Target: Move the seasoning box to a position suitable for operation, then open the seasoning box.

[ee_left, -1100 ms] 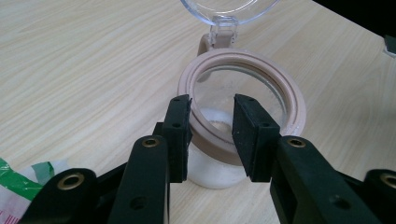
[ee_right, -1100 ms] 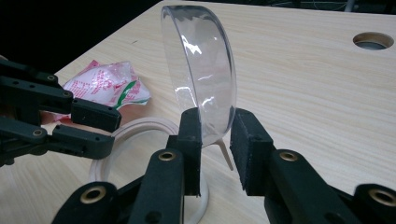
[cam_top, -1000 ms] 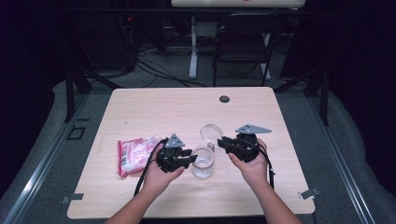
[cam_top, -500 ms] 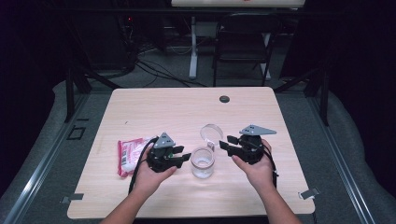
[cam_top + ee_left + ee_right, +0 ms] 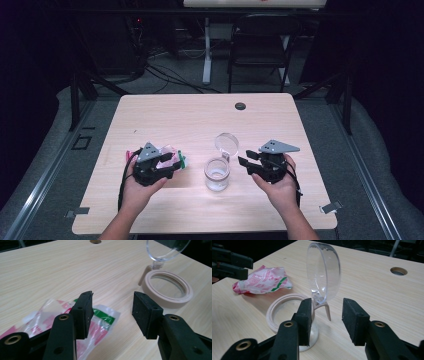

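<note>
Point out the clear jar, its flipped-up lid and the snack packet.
Clear jar point(image 5: 217, 174), high view, on its glass body.
Flipped-up lid point(image 5: 323, 272), right gripper view, middle of the clear disc.
Snack packet point(image 5: 262, 280), right gripper view, on the crumpled red-and-white wrapper.

Left hand-held gripper point(image 5: 172, 167), right hand-held gripper point(image 5: 246, 163): jaws parted, empty.

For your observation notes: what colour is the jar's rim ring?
Pale pinkish beige, around the clear jar; clearest in the left gripper view.

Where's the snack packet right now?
In the high view the snack packet lies left of the open jar, under the left gripper, whose open jaws hover over it.
</note>
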### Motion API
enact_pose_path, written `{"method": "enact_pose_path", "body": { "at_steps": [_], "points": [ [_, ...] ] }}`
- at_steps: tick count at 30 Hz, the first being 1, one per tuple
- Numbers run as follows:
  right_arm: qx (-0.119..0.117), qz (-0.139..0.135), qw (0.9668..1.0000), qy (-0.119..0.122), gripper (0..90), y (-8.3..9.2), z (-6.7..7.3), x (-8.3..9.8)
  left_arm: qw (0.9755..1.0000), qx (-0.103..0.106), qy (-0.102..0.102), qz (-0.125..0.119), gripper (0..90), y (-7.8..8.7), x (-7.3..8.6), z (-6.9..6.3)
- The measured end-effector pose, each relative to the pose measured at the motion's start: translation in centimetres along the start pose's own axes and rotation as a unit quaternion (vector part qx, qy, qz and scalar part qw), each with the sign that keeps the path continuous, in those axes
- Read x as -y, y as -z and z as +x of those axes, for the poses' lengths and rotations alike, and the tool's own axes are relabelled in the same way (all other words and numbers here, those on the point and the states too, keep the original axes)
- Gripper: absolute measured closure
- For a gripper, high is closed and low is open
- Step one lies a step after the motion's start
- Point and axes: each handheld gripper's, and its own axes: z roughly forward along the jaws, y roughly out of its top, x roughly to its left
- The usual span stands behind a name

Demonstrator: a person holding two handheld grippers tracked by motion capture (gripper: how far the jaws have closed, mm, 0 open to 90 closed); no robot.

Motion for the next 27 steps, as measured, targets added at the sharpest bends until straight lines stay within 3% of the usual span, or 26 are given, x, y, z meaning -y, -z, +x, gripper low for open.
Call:
{"method": "enact_pose_path", "body": {
  "at_steps": [8, 11, 15, 20, 27],
  "points": [
    [-0.001, -0.008, 0.9999, 0.009, 63.5, 0.5, 0.3, 0.1, 0.9998, -0.018, 0.009, 0.003, 49.8, 1.0, 1.3, 1.5],
    [-0.001, -0.013, 0.9999, 0.006, 63.8, 0.5, 0.2, 0.4, 0.9998, -0.015, 0.008, 0.014, 54.7, 0.9, 1.8, 1.6],
    [0.0, -0.011, 0.9999, 0.011, 62.3, 0.5, 0.3, 0.5, 0.9996, -0.018, 0.013, 0.017, 54.4, 0.8, 2.5, 1.7],
    [-0.003, -0.014, 0.9998, 0.017, 60.9, 0.7, 0.5, 0.6, 0.999, -0.033, 0.017, 0.024, 50.9, 0.8, 3.0, 2.0],
    [-0.006, -0.013, 0.9996, 0.022, 60.1, 0.6, 1.0, 0.9, 0.9993, -0.029, 0.017, 0.018, 45.0, 0.7, 3.9, 2.1]
  ]
}}
